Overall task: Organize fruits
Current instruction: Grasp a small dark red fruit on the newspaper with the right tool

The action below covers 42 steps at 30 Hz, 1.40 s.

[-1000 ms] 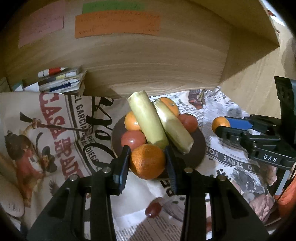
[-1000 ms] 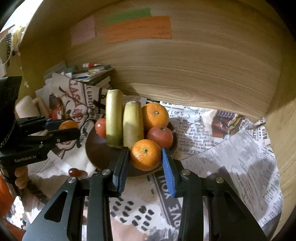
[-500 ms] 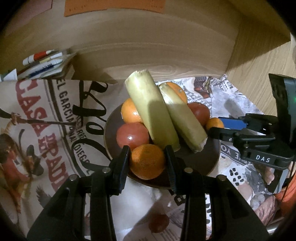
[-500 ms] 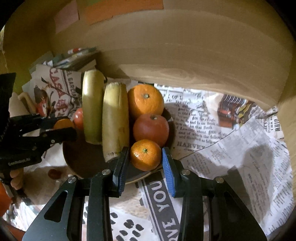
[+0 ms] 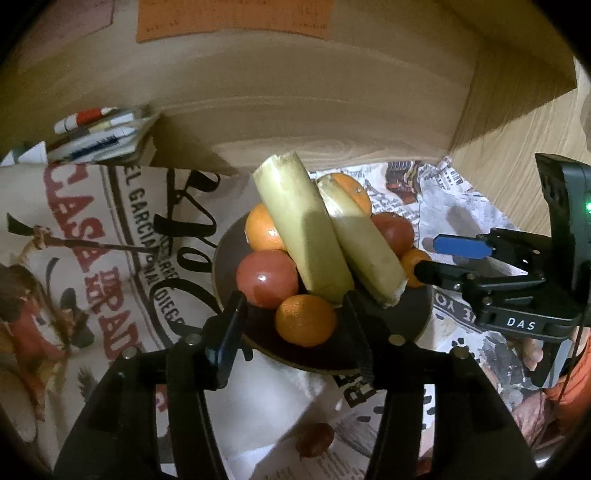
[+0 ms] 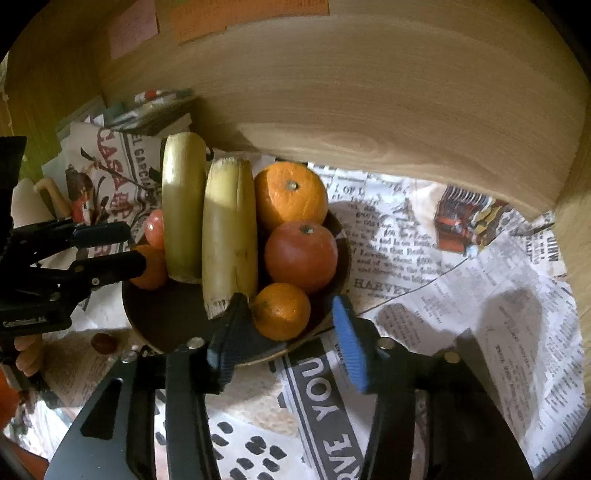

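Opening at this moment, the left gripper [image 5: 295, 321] has its fingers [image 5: 227, 332] spread to either side of a small orange [image 5: 306, 319] that sits at the near edge of the dark bowl [image 5: 413, 317]; a gap shows on each side, so the pads do not press on it. The right gripper [image 6: 284, 321] is likewise opening: its dark finger lies just beside another small orange [image 6: 281, 311] in the bowl [image 6: 159, 314], while the blue-padded finger [image 6: 349, 343] stands clear of the fruit, outside the rim. Each orange rests inside the bowl, released.

Behind the oranges, two pale yellow peeled stalks [image 6: 229, 236] lie side by side across the pile, tilted up toward the back. A red tomato-like fruit [image 6: 301, 256] sits just beyond the right-hand orange, touching it, with a larger orange [image 6: 291, 194] behind that. In the left view a second red fruit [image 5: 266, 278] and another orange [image 5: 262, 232] lie left of the stalks.

A small dark red fruit [image 5: 316, 437] lies on the newspaper [image 6: 461, 295] covering the counter, outside the bowl. Farther back stands a wooden panel [image 6: 369, 92] carrying an orange paper note [image 5: 232, 16]; a stack of papers and pens [image 5: 99, 136] rests at its foot.
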{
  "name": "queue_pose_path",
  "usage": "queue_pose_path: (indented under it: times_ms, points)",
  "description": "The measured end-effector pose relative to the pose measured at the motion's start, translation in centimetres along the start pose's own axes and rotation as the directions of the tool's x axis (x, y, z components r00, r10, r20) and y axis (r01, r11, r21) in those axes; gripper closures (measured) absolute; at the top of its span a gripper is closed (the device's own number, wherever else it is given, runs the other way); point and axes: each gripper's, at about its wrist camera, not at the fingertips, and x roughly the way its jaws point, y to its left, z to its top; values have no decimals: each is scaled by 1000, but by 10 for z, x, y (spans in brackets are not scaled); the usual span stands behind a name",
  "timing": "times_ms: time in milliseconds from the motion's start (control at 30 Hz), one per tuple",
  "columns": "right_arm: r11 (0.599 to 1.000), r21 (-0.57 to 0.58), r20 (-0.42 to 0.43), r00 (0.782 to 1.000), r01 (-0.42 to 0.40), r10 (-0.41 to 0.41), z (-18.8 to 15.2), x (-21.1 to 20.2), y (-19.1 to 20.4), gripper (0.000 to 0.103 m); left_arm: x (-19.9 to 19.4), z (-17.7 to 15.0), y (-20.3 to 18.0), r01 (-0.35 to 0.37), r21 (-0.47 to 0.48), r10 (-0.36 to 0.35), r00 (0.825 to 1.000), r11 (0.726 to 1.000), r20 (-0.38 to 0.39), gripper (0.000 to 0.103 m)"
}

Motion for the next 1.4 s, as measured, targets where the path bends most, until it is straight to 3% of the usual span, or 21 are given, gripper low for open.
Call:
queue_pose_path:
  times_ms: [467, 633, 1133, 1400]
  points:
    - [998, -52, 116, 993, 18, -12, -12, -60, 36, 58, -70, -25, -3, -58, 23, 55, 992, 998, 116, 49]
    - [999, -50, 129, 991, -15, 21, -30, -75, 54, 58, -91, -47, -6, -61, 27, 57, 990, 998, 132, 49]
    - [994, 3, 27, 994, -108, 108, -87, -63, 97, 58, -101, -113, 6, -12, -35, 15, 997, 999, 74, 50]
    - [993, 33, -28, 993, -118, 119, -105, -50, 106, 58, -97, -134, 10, 22, -47, -20, 999, 999, 35, 60]
